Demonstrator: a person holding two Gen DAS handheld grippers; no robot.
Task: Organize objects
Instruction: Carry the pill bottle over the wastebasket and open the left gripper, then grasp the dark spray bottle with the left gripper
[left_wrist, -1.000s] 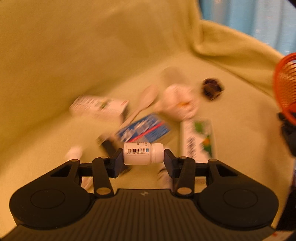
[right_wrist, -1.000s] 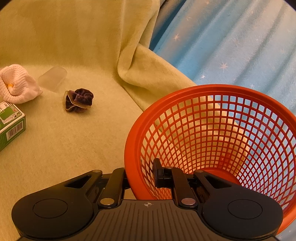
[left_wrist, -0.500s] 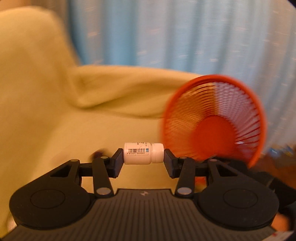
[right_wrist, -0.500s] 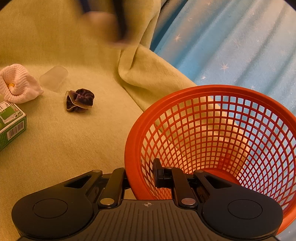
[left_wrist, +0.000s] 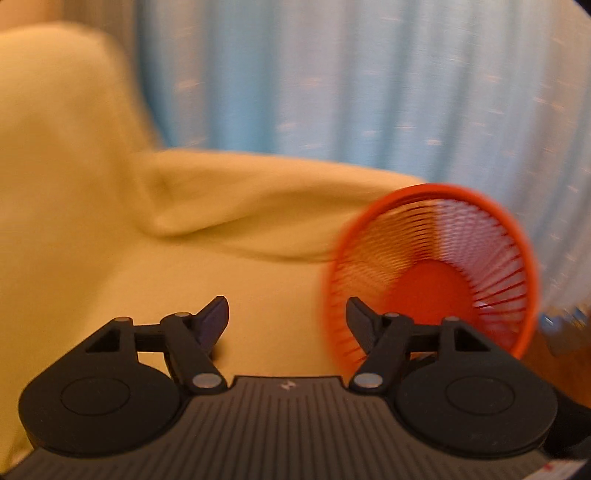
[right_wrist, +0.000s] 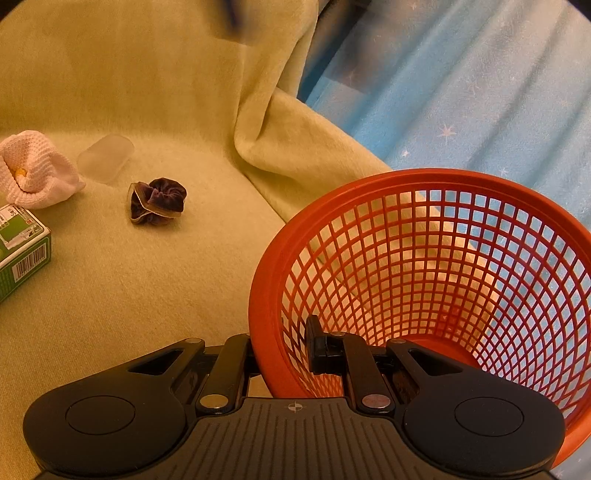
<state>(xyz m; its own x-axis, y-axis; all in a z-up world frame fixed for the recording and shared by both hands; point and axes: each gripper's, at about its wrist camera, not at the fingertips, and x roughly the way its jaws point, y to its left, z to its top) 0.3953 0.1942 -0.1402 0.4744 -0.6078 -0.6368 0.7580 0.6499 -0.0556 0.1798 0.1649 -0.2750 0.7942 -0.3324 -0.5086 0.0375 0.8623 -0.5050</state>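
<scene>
Left gripper (left_wrist: 287, 319) hangs near the tilted orange mesh basket (left_wrist: 443, 236), its jaws opening with nothing between them, while the right gripper (right_wrist: 280, 345) is clamped on the basket's near rim, one finger inside and one outside, holding it tipped toward the couch. This looks like the release step of a drop-off, and no item shows in the basket in either view. The next move probably calls for swinging back to the yellow-green couch cover (right_wrist: 147, 288) for the dark velvet scrunchie (right_wrist: 157, 201), crocheted pouch (right_wrist: 33, 177), frosted case (right_wrist: 105, 158) or green carton (right_wrist: 22, 247).
</scene>
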